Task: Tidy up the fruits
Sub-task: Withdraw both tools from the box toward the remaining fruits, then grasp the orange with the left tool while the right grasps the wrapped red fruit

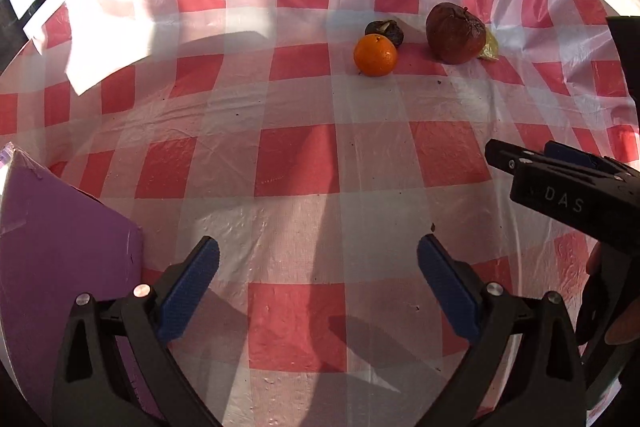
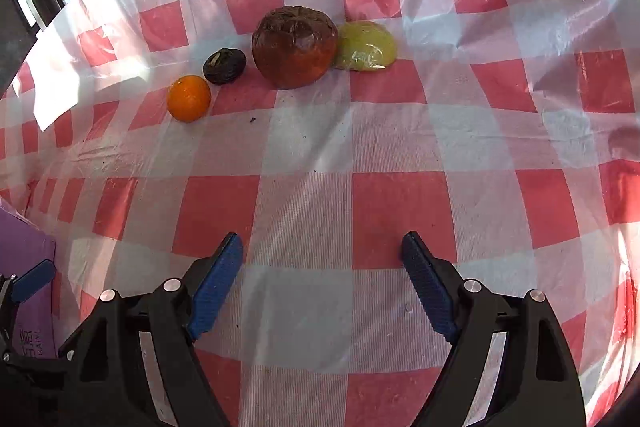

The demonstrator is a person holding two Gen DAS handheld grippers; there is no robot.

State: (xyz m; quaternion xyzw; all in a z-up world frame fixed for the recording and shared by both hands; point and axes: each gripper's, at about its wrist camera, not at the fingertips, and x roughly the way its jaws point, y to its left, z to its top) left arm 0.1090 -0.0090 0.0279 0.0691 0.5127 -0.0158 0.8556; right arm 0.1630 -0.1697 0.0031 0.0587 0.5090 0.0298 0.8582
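On the table [image 2: 400,219], under a red-and-white checked plastic cloth [image 1: 296,159], four fruits sit in a loose group. From the right wrist view they lie in the upper middle of the frame: a small orange [image 2: 189,98] at the left, a small dark shrivelled fruit [image 2: 224,65] just beside it up and to the right, then a large wrinkled reddish-brown fruit [image 2: 295,47], and a pale yellow-green fruit [image 2: 366,46] touching or nearly touching its right side. From the left wrist view the same group sits in the upper right, with the orange [image 1: 375,55] nearest, the dark fruit [image 1: 385,31] just behind it, the brown fruit [image 1: 455,33] to the right and the yellow-green one [image 1: 490,47] mostly hidden behind that.

Both tools hang over bare cloth, well apart from the fruit. The left tool [image 1: 318,277] has its blue pads [image 1: 192,287] spread wide with nothing between them. The right tool [image 2: 322,277] likewise stands apart and empty; it also shows at the right edge of the left view [image 1: 520,157].

A purple box [image 1: 60,247] fills the lower left of the left view.
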